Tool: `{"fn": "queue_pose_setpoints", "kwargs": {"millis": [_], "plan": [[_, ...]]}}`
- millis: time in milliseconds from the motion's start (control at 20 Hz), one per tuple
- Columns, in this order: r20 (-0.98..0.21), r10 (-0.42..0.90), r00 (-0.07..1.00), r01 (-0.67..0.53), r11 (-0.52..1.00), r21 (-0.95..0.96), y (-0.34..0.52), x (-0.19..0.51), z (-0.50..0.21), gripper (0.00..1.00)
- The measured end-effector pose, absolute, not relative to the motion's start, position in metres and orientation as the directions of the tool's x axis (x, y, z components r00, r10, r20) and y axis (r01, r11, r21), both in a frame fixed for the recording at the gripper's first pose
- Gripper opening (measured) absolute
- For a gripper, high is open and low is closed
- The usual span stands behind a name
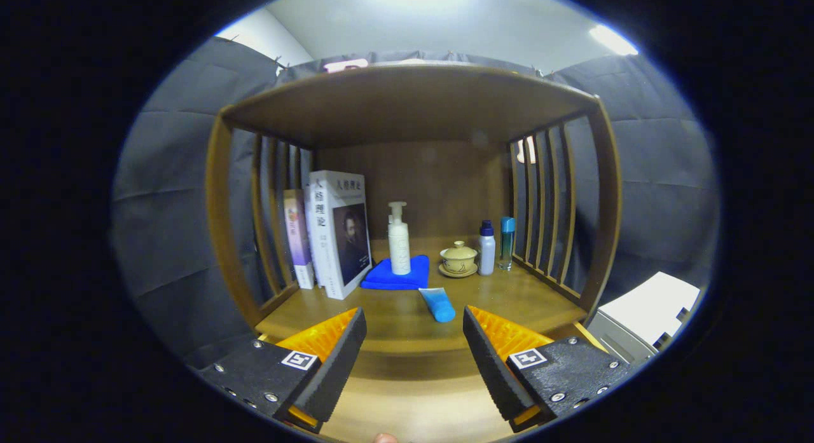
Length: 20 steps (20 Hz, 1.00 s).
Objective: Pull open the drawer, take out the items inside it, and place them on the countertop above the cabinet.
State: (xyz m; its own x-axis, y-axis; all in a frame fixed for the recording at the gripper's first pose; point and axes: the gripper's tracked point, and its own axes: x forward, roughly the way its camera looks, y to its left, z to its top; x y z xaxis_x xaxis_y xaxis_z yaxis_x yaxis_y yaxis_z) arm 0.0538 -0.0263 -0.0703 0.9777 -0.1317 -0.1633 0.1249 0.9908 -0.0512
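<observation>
- Gripper view: my claw (414, 341) hangs with fingers wide apart, gripping nothing, above the countertop's (509, 297) front edge.
- Blue tube (438, 304) lies just ahead of the fingers, near that front edge.
- Pump bottle (399, 239) stands on a blue cloth (395, 274); lidded cup (458, 258) and two bottles (496, 245) at the back right; books (331, 233) against the left slats.
- Open room: bare wood between the tube and the right rail.

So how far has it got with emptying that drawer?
A blue tube already lies on the countertop, just ahead of the gripper, perhaps taken from the drawer. The gripper's fingers are open and hold nothing. I can't tell what is left inside the drawer.
</observation>
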Motion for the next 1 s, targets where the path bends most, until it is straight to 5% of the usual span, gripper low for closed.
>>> {"fn": "queue_pose_setpoints", "kwargs": {"millis": [450,800,1000], "plan": [[-0.197,-0.086,0.977,0.072,0.994,-0.078,0.013,-0.095,-0.144,0.94],[-0.252,-0.059,0.966,0.032,0.993,-0.11,0.015,-0.115,-0.195,0.95],[-0.27,-0.132,0.954,0.111,0.99,-0.093,-0.01,-0.103,-0.209,0.95]]}}
